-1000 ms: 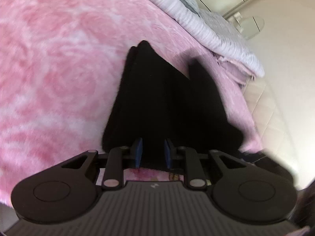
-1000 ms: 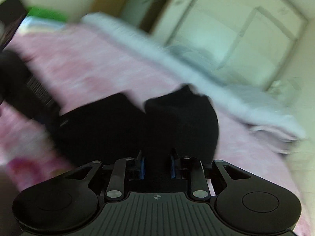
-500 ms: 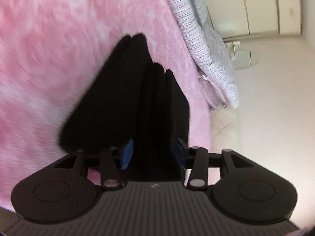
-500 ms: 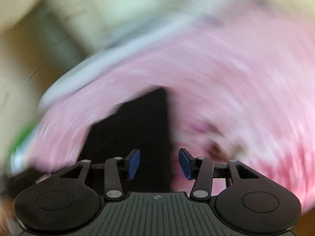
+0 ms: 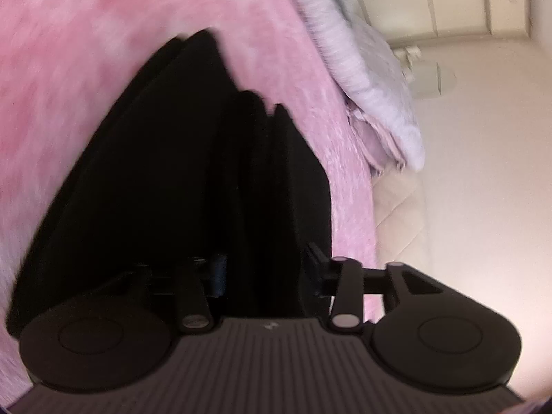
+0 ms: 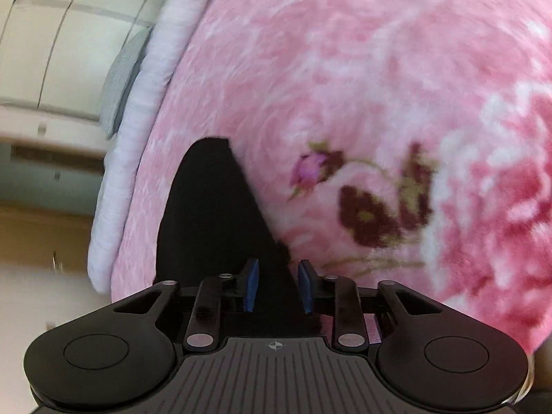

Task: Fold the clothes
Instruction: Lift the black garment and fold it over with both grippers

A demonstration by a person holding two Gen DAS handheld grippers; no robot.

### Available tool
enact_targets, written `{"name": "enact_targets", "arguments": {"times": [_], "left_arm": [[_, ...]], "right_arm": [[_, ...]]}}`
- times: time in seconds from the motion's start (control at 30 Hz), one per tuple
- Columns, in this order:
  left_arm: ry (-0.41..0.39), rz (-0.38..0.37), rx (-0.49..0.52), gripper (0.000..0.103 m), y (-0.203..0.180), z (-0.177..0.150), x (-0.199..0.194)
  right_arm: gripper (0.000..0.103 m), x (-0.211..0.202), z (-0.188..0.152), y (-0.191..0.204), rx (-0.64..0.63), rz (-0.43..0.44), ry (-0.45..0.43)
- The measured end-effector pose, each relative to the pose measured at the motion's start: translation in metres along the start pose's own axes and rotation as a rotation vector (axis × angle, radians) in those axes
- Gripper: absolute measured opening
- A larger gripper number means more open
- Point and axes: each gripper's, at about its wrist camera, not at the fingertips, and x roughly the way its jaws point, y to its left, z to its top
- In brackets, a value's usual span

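Note:
A black garment (image 5: pixel 172 179) lies folded in several layers on a pink floral blanket (image 5: pixel 69 51). My left gripper (image 5: pixel 265 276) is open, its jaws wide apart with folds of the black cloth between them. In the right wrist view the same black garment (image 6: pixel 207 214) runs away from me as a narrow strip. My right gripper (image 6: pixel 277 286) is open, with the cloth's near edge lying between its blue pads (image 6: pixel 252 286); they do not press on it.
A white and grey quilt (image 5: pixel 362 79) lies along the blanket's edge, also in the right wrist view (image 6: pixel 138 103). Beyond it are a cream floor (image 5: pixel 483 172) and white cupboard doors (image 6: pixel 51 51). The blanket's edge drops off close to the garment.
Both grippers were shut on the black cloth one second ago and have opened. Both have swung round, and the garment now lies more folded on the blanket.

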Motion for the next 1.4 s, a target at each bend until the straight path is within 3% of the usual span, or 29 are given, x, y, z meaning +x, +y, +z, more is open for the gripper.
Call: {"name": "enact_targets", "arguments": {"times": [0.07,0.27,0.37,0.43,0.63,0.77,1.0,1.17,1.3,1.4], "left_arm": [[-0.024,0.026,0.090,0.023,-0.009,0.002,-0.008],[-0.132,0.100,0.287,0.021,-0.022,0.010,-0.043],[-0.171,0.118,0.325,0.021,-0.016,0.011,-0.057],[-0.153,0.135,0.285,0.021,-0.001,0.011,-0.059],[-0.106,0.056,0.114,0.023,0.037,0.016,-0.046],[-0.104,0.072,0.159,0.023,0.031,0.017,-0.051],[-0.074,0.037,0.111,0.023,0.045,0.005,-0.063],[-0.073,0.040,0.161,0.019,0.042,-0.010,-0.077],[-0.084,0.051,0.136,0.018,0.051,-0.017,-0.080],[-0.096,0.071,0.137,0.019,0.054,-0.018,-0.079]], "right_arm": [[0.023,0.003,-0.003,0.012,-0.089,-0.008,0.002],[0.023,0.021,-0.036,0.066,-0.464,-0.043,0.010],[0.023,0.032,-0.060,0.092,-0.664,-0.056,0.015],[0.023,0.038,-0.077,0.104,-0.778,-0.081,0.017],[0.022,0.041,-0.080,0.101,-0.777,-0.094,0.014],[0.022,0.032,-0.076,0.099,-0.753,-0.064,0.021],[0.023,0.023,-0.045,0.067,-0.438,0.103,0.075],[0.022,0.019,-0.050,0.075,-0.501,0.117,0.109],[0.022,0.030,-0.060,0.088,-0.636,0.118,0.187],[0.022,0.038,-0.068,0.088,-0.670,0.110,0.186]]}}
